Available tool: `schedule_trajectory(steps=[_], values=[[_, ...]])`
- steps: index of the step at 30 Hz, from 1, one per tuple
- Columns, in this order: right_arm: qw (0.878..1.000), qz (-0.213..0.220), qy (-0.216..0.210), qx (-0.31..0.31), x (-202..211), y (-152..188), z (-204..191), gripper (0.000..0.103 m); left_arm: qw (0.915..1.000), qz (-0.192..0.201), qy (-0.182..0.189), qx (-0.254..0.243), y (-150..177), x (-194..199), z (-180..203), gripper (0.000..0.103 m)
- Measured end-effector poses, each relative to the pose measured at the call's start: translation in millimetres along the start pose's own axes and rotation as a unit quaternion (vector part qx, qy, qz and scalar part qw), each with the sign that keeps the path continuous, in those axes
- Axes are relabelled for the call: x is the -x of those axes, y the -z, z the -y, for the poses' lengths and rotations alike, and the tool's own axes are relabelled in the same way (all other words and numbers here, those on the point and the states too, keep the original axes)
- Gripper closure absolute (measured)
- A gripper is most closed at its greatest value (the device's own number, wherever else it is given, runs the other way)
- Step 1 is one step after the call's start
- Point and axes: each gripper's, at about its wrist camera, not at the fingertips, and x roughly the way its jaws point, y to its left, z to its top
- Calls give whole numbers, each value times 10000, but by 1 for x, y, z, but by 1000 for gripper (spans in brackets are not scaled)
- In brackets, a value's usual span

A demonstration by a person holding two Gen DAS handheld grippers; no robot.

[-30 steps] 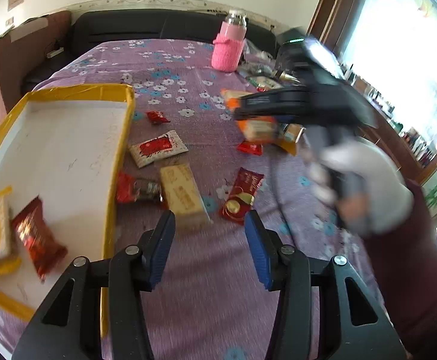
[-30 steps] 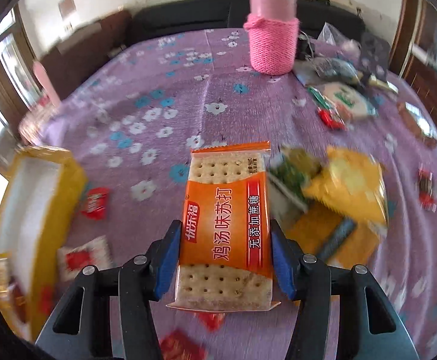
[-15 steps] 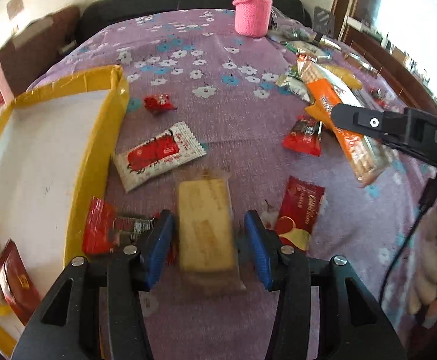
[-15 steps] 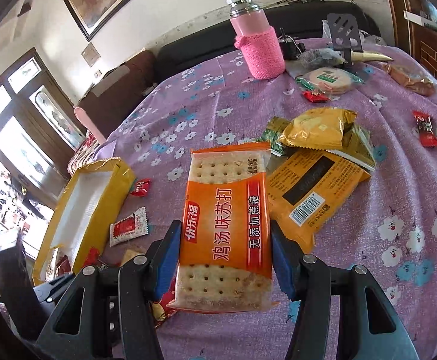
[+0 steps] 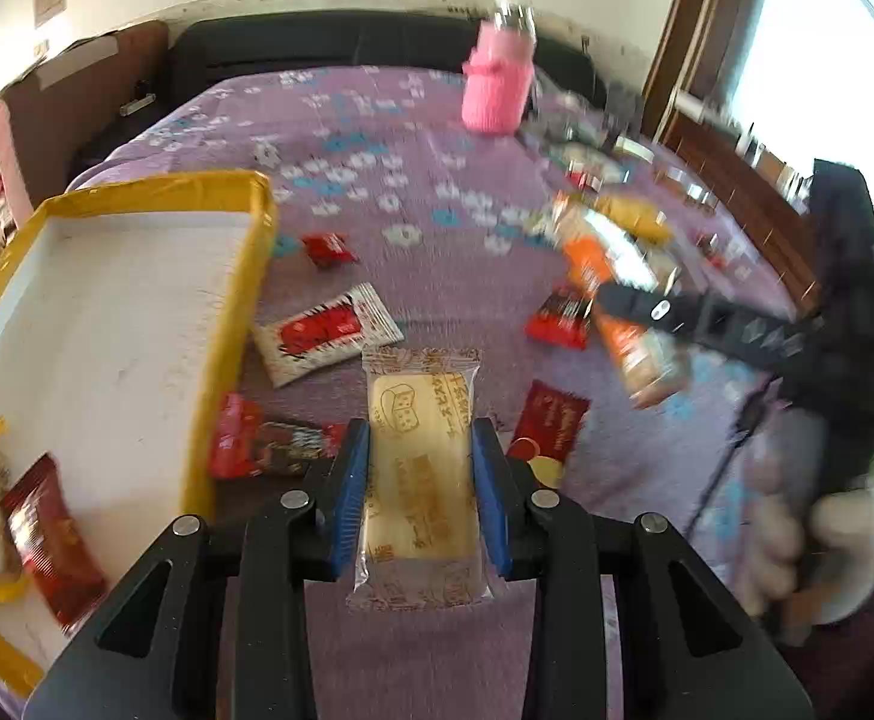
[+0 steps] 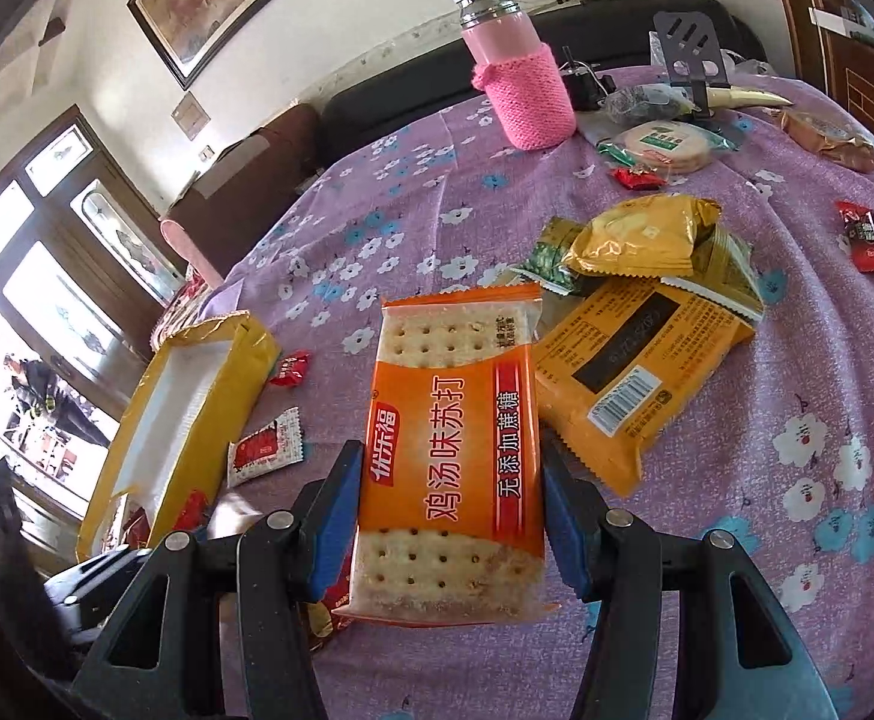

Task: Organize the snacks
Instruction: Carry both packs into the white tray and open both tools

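Here, at far left, the yellow-rimmed tray (image 5: pixel 230 324) sits on the purple flowered surface (image 5: pixel 413 276), a few wrapped snacks in its near corner. Just right of it, the left tongs (image 5: pixel 419 492) have just been closing and now pinch a pale biscuit packet (image 5: pixel 419 468) between their blue pads. Further right, the right tongs (image 6: pixel 446 516) are clamped on an orange cracker packet (image 6: pixel 455 456), with yellow packets (image 6: pixel 635 384) lying beyond it.

Left gripper (image 5: pixel 419 498) jaws just closed onto the pale yellow cake packet (image 5: pixel 419 468), now lifted off the purple floral cloth (image 5: pixel 377 138); a second ago bare between the pads.
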Motion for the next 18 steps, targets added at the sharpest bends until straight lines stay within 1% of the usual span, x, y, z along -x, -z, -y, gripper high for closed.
schedule_trajectory(steps=[2,5,9,11,12,14,16,18], values=[[10000,21,-52,4,0,1,-2,46,9997,177,82,151,-1,19,-11,72],[9999,91,-90,114,6,3,-12,46,9985,431,75,326,-4,49,-32,72],[9986,151,-466,186,26,0,-40,46,9951,790,-86,591,-13,87,-74,72],[9972,158,-664,306,34,-6,-62,46,9932,889,-152,740,-20,100,-96,72],[9961,156,-751,445,38,-11,-80,47,9922,923,-199,808,-25,105,-107,72],[9940,118,-902,615,42,-20,-107,47,9908,973,-358,875,-35,112,-129,72],[9907,-13,-1172,691,40,-32,-137,47,9890,1004,-544,943,-45,116,-150,72],[9870,-188,-1416,740,31,-43,-166,47,9878,950,-689,1026,-57,111,-172,72]])
